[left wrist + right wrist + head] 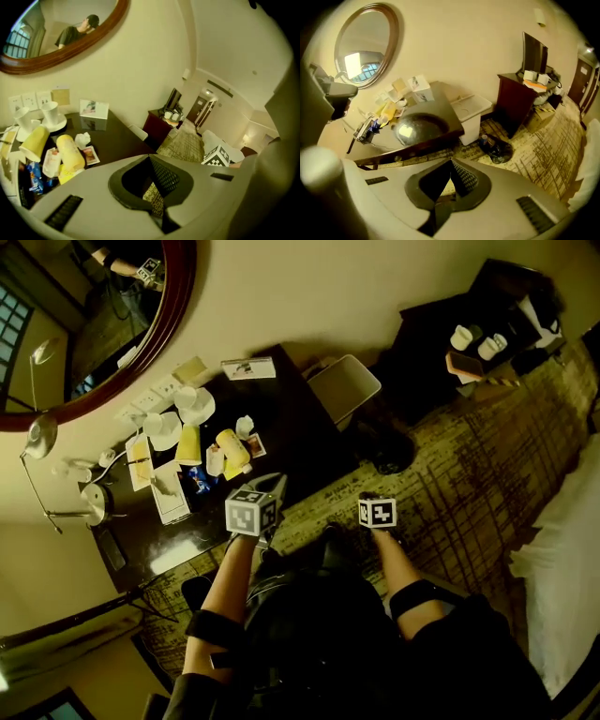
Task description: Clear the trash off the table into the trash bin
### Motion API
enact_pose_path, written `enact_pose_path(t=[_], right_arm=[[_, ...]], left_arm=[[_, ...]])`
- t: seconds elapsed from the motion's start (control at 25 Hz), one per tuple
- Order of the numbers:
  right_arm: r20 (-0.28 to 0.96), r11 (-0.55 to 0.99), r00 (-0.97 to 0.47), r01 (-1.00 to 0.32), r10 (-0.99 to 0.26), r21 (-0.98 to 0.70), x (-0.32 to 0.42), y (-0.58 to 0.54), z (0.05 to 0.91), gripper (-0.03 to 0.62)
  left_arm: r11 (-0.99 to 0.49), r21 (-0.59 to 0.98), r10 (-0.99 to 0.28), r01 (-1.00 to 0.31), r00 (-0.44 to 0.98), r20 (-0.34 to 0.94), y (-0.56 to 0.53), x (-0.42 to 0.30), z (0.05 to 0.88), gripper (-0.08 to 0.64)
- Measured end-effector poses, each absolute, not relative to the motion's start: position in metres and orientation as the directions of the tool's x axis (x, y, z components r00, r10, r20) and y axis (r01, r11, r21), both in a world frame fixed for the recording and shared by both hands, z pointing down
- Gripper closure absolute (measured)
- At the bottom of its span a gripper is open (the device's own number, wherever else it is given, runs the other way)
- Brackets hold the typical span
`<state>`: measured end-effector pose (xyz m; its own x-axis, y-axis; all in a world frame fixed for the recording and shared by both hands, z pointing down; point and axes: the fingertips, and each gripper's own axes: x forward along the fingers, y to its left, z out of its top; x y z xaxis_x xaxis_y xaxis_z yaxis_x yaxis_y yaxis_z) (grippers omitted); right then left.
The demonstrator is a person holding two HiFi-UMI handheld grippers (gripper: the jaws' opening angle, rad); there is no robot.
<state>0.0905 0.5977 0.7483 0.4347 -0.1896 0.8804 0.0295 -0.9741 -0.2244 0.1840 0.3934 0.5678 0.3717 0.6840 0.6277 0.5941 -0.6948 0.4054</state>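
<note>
- The oval mirror (pixel 94 324) hangs on the wall at far left, above the dark table (pixel 291 418).
- The trash sits bunched on the table's left part: a yellow paper cup (pixel 188 443) on its side, a yellow bottle (pixel 232 448) just beside it, a crumpled tissue (pixel 245 426) and a blue wrapper (pixel 200 482). White cups (pixel 195 405) stand on saucers behind them, near the wall.
- The left gripper (pixel 151 159) is held off the table's near edge with its jaws closed together and nothing between them (only carpet shows past the tips).
- The white trash bin (pixel 344 385) stands on the floor against the table's right end, with its lid on.
- The right gripper (pixel 451 161) is held over the carpet, pointing steeply down, its jaws likewise pressed together and empty.
- A dark cabinet (pixel 450 343) further right carries two white mugs (pixel 478 340).
</note>
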Motion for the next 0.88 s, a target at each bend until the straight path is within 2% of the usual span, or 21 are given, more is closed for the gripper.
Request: enact_pose_path(t=[0.2, 0.52, 0.88], right_arm=[[0.806, -0.963, 0.527, -0.165, -0.27, -0.215, 0.155, 0.517, 0.703, 0.589], [0.685, -0.871, 0.577, -0.456, -0.446, -0.182, 0.205, 0.384, 0.622, 0.589], [0.443, -0.772, 0.668, -0.629, -0.597, -0.093, 0.226, 0.309, 0.519, 0.589]], left_arm=[[-0.778, 0.409, 0.622, 0.477, 0.497, 0.605, 0.307, 0.192, 0.562, 0.558], [-0.897, 0.272, 0.441, 0.348, 0.721, 0.534, 0.184, 0.194, 0.54, 0.558], [-0.963, 0.1, 0.268, 0.249, 0.87, 0.413, 0.091, 0.181, 0.494, 0.558]])
